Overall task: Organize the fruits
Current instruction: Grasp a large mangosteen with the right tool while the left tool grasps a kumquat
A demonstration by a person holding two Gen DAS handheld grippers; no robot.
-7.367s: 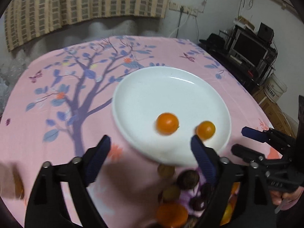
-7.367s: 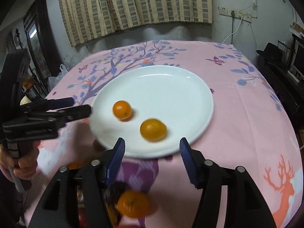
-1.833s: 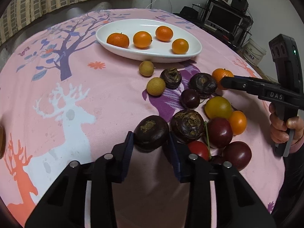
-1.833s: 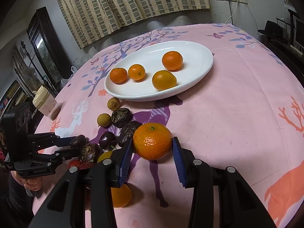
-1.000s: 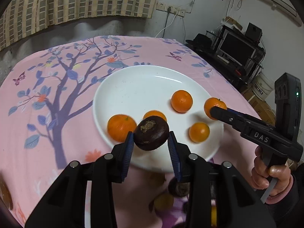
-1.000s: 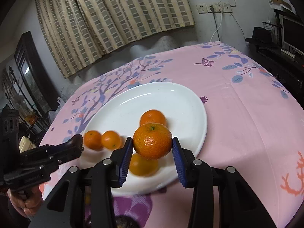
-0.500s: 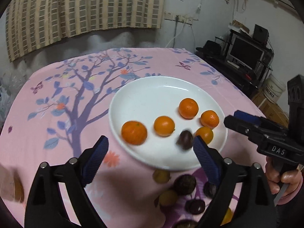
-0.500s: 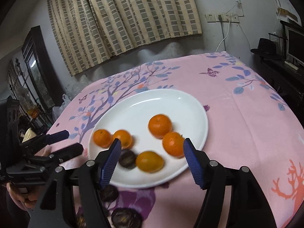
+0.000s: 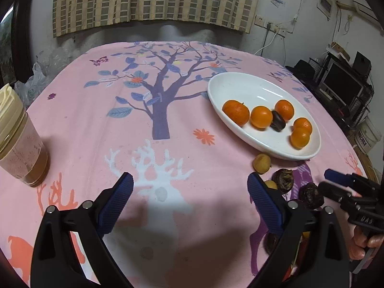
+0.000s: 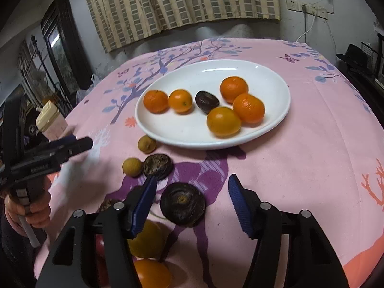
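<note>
On the pink printed tablecloth [image 9: 168, 158] sits a white oval plate [image 10: 268, 129] holding five oranges [image 10: 223, 121] and one dark purple fruit [image 10: 207, 101], which lies between the oranges near the plate's middle. The left gripper [image 9: 189, 204] hangs over bare cloth with its blue-padded fingers [image 9: 116, 202] spread wide and nothing between them; the plate lies well off to its right. The right gripper [image 10: 192, 204] is likewise spread and holds nothing, though a large dark wrinkled fruit [image 10: 183, 204] rests on the cloth between its fingers, nearer the left one.

The right wrist view shows the loose pile most fully: two small tan fruits [image 10: 132, 166], another dark fruit [image 10: 158, 166] just beside them, and yellow and orange fruits [image 10: 146, 238] low at the frame's bottom, partly behind the gripper body. In the left wrist view most of that pile is hidden behind the gripper's right finger.

Only the left wrist view shows clearly the lidded jar [image 9: 18, 141] of brownish contents standing at the table's left edge; the other view catches it small and far off. Each view catches the opposite gripper held in a hand at its edge.
</note>
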